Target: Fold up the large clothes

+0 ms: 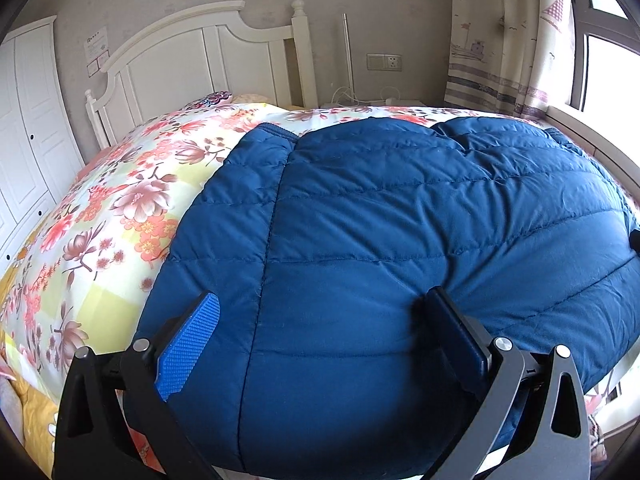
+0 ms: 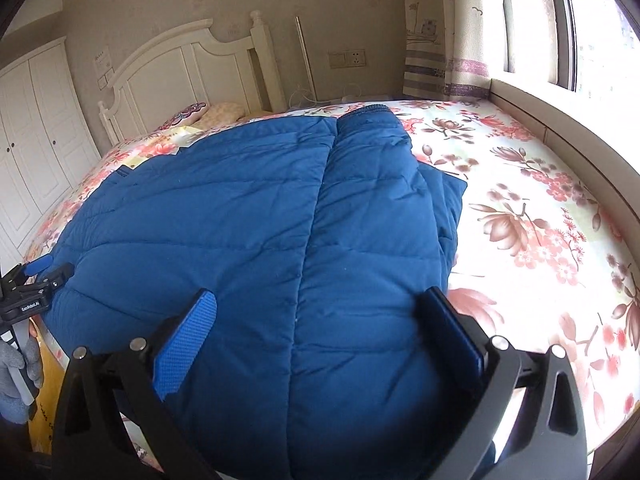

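Observation:
A blue quilted jacket (image 1: 400, 220) lies flat on the floral bedsheet (image 1: 120, 208), with one sleeve (image 1: 244, 200) folded along its left side. My left gripper (image 1: 324, 316) stands open over the jacket's near hem, its pads wide apart with fabric below them. In the right wrist view the same jacket (image 2: 224, 220) fills the middle, and a folded sleeve (image 2: 372, 152) lies along its right part. My right gripper (image 2: 320, 316) is open wide above the near hem and grips nothing. The left gripper (image 2: 50, 270) shows at the jacket's left edge, held by a gloved hand (image 2: 16, 372).
A white headboard (image 1: 192, 56) and pillows (image 2: 216, 114) stand at the far end of the bed. White wardrobe doors (image 1: 28, 128) are on the left. A curtain (image 2: 444, 28) and a window ledge (image 2: 560, 120) run along the right. Bare floral sheet (image 2: 540, 220) lies right of the jacket.

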The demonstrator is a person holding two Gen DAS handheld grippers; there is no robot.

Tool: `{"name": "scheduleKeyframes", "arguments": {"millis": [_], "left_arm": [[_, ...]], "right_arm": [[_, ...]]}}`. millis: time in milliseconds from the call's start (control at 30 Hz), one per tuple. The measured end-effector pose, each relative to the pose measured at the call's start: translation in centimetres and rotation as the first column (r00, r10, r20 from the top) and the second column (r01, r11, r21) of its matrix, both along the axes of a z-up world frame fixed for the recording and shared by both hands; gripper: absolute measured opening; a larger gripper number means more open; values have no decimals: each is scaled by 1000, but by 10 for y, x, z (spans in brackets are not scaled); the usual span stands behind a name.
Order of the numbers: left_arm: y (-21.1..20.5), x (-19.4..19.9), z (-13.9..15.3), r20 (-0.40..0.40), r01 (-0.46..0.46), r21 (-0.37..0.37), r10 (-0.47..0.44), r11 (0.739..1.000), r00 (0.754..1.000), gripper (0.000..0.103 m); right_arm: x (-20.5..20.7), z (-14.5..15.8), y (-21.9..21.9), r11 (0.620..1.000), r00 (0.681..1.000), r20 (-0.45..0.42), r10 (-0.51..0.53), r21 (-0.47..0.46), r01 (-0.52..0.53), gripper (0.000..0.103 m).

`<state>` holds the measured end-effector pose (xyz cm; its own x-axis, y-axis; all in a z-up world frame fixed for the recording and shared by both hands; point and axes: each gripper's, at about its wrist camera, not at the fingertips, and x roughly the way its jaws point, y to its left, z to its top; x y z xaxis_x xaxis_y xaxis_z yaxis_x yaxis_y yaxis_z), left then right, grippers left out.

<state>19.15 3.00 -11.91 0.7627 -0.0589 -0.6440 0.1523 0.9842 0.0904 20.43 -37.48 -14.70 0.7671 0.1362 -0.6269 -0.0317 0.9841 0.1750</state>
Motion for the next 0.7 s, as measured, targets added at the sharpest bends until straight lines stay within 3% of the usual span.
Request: {"name": "scheduleKeyframes", "arguments": {"millis": [67,200,267,300,367,467,600,700], "left_arm": [[8,-1,4,-3,-11,-16,11,1000,1000,99],[55,-6,13,4,-128,-110,129,986,992,99],[70,1,3,-50,-124,-97,120,987,992,99],[78,3,-3,-70,-105,-142,96,984,993,99],[83,4,-8,-85,-107,-186,92,977,992,99],[79,5,-8,-78,-111,-169,99,979,992,99],[79,6,-9,-82,-114,-179,100,977,992,99],[78,4,-10,-73,-124,-176,112,977,991,99]], "right_arm": [[-3,1,0,1000,1000,0,5,5,-5,101],[-4,2,-1,1000,1000,-1,8,12,-8,101],[-5,2,-5,999,1000,0,9,31,-9,101],[-5,2,-6,999,1000,1,9,41,-9,101],[-4,1,-8,998,1000,1,7,61,-7,101],[-9,7,-9,997,999,-19,-25,75,27,100],[-56,29,-33,964,997,56,-57,263,40,99],[-91,26,-46,926,998,36,-49,376,31,99]]}}
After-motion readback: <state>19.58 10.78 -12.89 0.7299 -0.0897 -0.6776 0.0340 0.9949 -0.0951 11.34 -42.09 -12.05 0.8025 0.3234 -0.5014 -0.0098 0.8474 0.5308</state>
